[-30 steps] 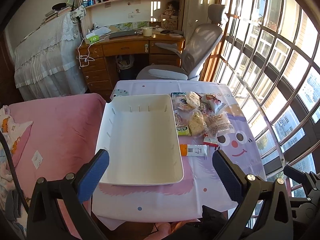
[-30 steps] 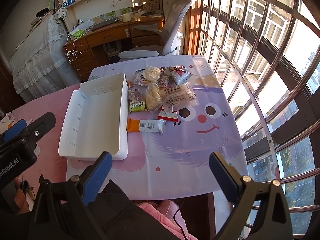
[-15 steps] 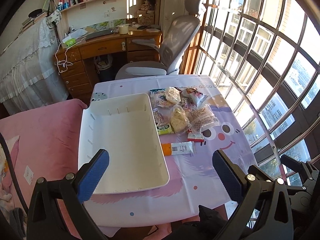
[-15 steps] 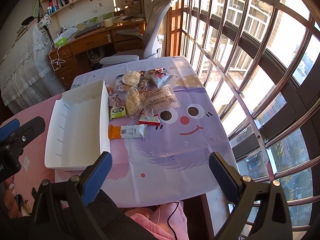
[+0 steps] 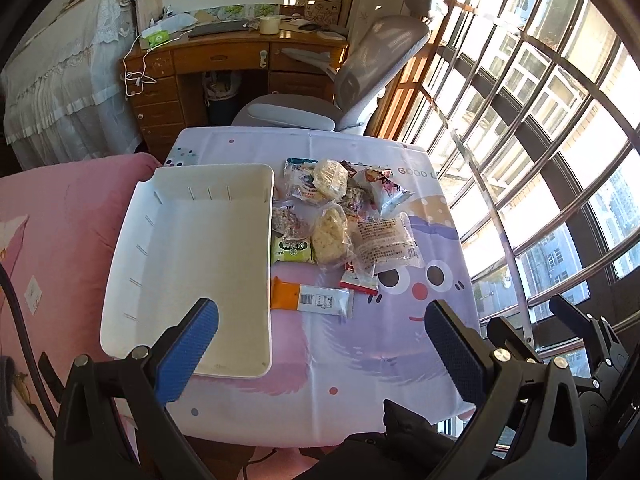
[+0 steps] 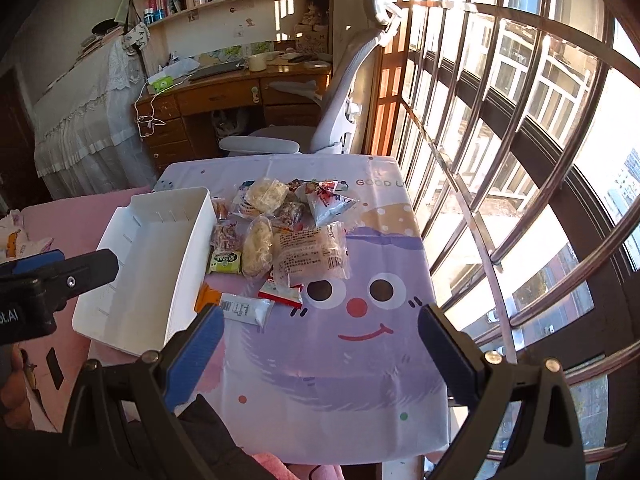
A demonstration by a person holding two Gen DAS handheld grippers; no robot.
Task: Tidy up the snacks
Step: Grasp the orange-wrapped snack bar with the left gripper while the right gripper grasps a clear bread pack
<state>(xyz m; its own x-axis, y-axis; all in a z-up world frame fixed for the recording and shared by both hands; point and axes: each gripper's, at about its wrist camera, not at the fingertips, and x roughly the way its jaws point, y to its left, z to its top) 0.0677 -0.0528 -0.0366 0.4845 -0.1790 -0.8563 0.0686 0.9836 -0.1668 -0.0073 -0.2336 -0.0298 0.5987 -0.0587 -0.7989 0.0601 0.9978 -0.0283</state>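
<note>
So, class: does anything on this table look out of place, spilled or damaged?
Nothing looks spilled or damaged. The wrapped snack packets lie in a loose heap on the purple cartoon tablecloth beside the white plastic tray, which holds none yet. Both grippers are open and hold nothing.

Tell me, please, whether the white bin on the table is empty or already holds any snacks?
Empty. The white bin shows only its bare floor, and every snack packet lies on the tablecloth beside it.
</note>
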